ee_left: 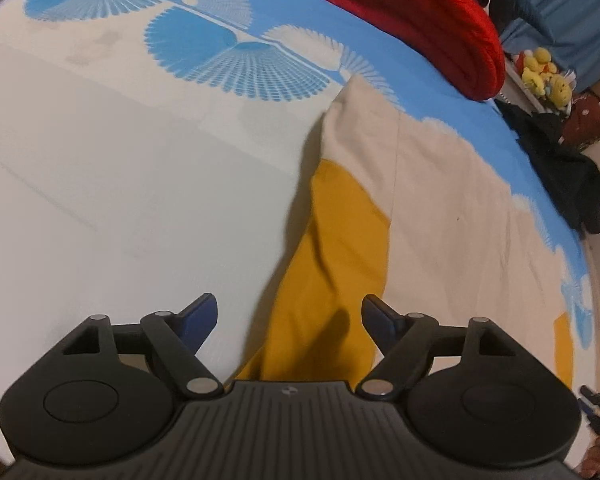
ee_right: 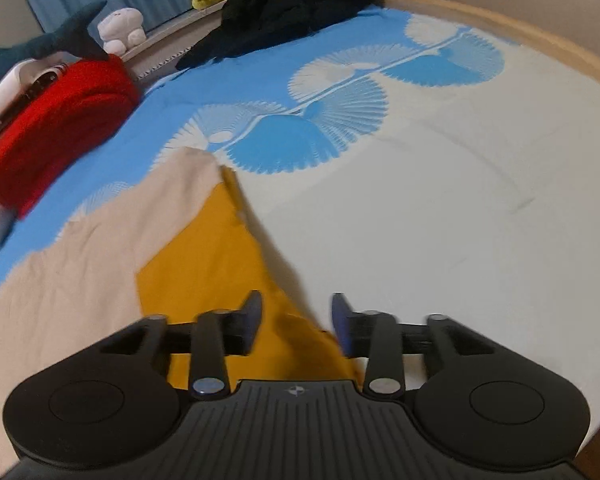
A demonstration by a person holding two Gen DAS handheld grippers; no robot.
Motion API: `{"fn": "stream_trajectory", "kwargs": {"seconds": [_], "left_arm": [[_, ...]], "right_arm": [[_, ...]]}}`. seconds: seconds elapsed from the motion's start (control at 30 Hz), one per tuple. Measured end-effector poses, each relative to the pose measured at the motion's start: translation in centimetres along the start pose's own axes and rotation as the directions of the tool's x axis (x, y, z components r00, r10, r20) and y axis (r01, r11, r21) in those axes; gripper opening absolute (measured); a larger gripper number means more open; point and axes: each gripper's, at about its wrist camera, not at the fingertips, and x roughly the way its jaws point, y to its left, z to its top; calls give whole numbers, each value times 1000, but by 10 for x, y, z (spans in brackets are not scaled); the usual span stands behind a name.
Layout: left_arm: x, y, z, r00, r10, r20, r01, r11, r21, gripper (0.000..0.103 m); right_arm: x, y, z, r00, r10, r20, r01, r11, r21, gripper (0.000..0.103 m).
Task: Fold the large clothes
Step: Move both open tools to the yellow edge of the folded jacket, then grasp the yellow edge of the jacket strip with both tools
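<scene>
right now both tools stand with jaws apart and nothing pinched: the left gripper [ee_left: 290, 316] wide, the right gripper [ee_right: 297, 316] a bit narrower. the mustard and cream garment [ee_left: 340, 240] lies on the bed sheet [ee_left: 100, 180], its folded mustard part under both sets of jaws. the loose fold could spring back or slide crooked, since nothing pins it. a fresh pinch might catch the sheet too. the red blanket [ee_left: 428, 20] sits well apart.
</scene>
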Motion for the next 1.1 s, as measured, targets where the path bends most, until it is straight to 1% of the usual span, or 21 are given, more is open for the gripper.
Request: {"fn": "stream_trajectory", "kwargs": {"seconds": [0.07,0.17,0.27,0.33,0.4,0.43,0.47,0.53,0.57,0.63,0.7,0.77,0.8,0.9,1.0,1.1], "left_arm": [[11,-4,6,1000,-11,-20,11,1000,1,84],[31,-10,14,999,0,-46,1,1000,17,84],[51,-12,19,997,5,-73,-5,1000,4,84],[69,-8,23,995,5,-98,-6,1000,-12,84],[82,-8,25,993,-7,-117,5,1000,-23,84],[85,-11,26,995,-12,-102,11,1000,-12,84],[88,-15,28,996,-17,-88,18,1000,2,84],[94,-23,29,996,-59,-72,60,998,16,68],[98,-26,29,993,-88,-78,89,996,16,58],[102,-32,26,994,-83,-67,85,996,40,48],[104,-37,25,993,-97,-64,101,993,67,23],[99,-39,25,993,-105,-50,109,990,86,14],[95,-40,25,993,-107,-43,110,989,102,11],[79,-38,25,992,-123,-13,124,983,137,7],[61,-29,26,991,-137,10,134,982,132,7],[41,-13,25,992,-126,26,121,985,124,7]], "right_arm": [[13,6,-1,999,-6,-38,6,1000,-18,44],[36,15,-2,995,-48,-85,42,997,-70,44],[55,15,-2,987,-78,-140,68,995,-74,45],[62,17,-2,984,-82,-155,70,994,-81,45],[65,20,-2,984,-79,-159,64,993,-97,35],[66,23,-1,984,-69,-162,52,993,-109,29],[66,25,-1,984,-67,-162,48,991,-121,26],[67,27,-1,984,-69,-162,47,990,-135,23],[67,27,-1,984,-68,-162,47,990,-131,21],[66,25,0,985,-67,-162,48,992,-118,19],[65,25,1,985,-67,-162,50,993,-109,17],[64,27,1,985,-75,-158,58,992,-114,14],[62,29,0,985,-81,-155,63,991,-115,13],[61,32,2,985,-90,-150,74,991,-110,10],[55,38,-1,985,-87,-152,72,992,-102,9],[49,46,-6,982,-64,-176,47,994,-99,9]]}}
